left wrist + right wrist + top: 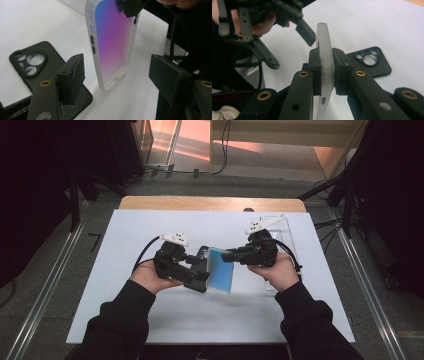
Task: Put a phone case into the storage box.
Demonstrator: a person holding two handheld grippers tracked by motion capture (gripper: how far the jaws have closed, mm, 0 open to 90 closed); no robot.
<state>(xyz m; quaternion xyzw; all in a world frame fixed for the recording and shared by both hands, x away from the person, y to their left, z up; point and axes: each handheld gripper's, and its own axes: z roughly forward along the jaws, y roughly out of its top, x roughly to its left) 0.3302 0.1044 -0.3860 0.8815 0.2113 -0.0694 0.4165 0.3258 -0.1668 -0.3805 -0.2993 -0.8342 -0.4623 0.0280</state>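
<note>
No legible text, label, brand, number or sign on the translucent frosted phone case with blue-to-purple gradient back [112, 42], the matte black phone case [37, 62], or the white table sheet [150, 310].

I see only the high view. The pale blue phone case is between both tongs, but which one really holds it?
Observer: The right tongs are shut on the frosted case, with one pad on each face.
Operator: And the left tongs, do they grip too?
Observer: No. The left tongs stand open, and the case stands upright ahead of them, untouched by their pads.
Operator: Is something lying below the left hand?
Observer: Yes, a black case lies flat on the white table, with round camera holes at one end.
</note>
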